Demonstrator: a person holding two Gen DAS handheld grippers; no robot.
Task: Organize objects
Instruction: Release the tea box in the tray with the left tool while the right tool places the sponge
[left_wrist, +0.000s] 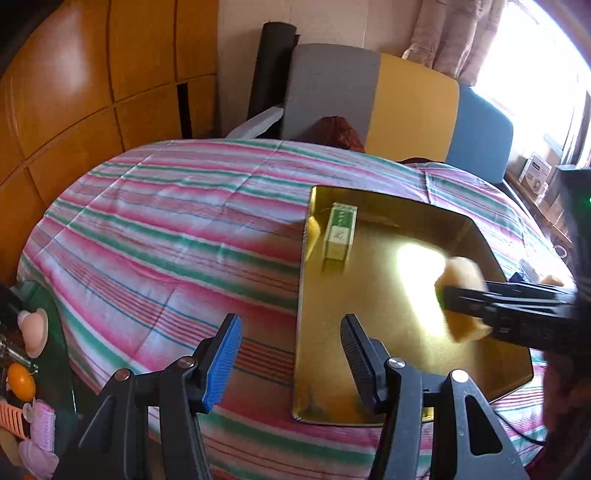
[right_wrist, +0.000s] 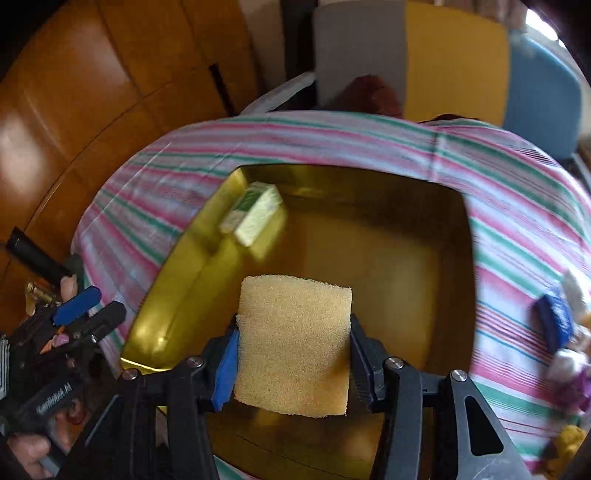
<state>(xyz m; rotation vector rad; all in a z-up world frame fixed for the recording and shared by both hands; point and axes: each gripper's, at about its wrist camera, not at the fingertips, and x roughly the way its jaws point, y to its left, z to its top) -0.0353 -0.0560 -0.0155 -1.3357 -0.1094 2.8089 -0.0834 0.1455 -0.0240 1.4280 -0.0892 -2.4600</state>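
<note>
A striped bedcover (left_wrist: 166, 221) is spread across most of both views, backed by wooden panelling (left_wrist: 74, 74) and a grey, yellow and blue cushion (left_wrist: 388, 107). On the cover a gold tray (right_wrist: 177, 277) is laid, with a small green-and-white box (left_wrist: 340, 234) set near its far left corner. A yellow sponge (right_wrist: 293, 347) is clamped between the pads of the right gripper (right_wrist: 293, 354) and held over the tray's middle. The left gripper (left_wrist: 291, 354) is kept with its jaws apart and nothing between them, above the tray's near left edge. Small items at the right of the cover, among them a blue object (right_wrist: 554, 321), are blurred and cut off.
</note>
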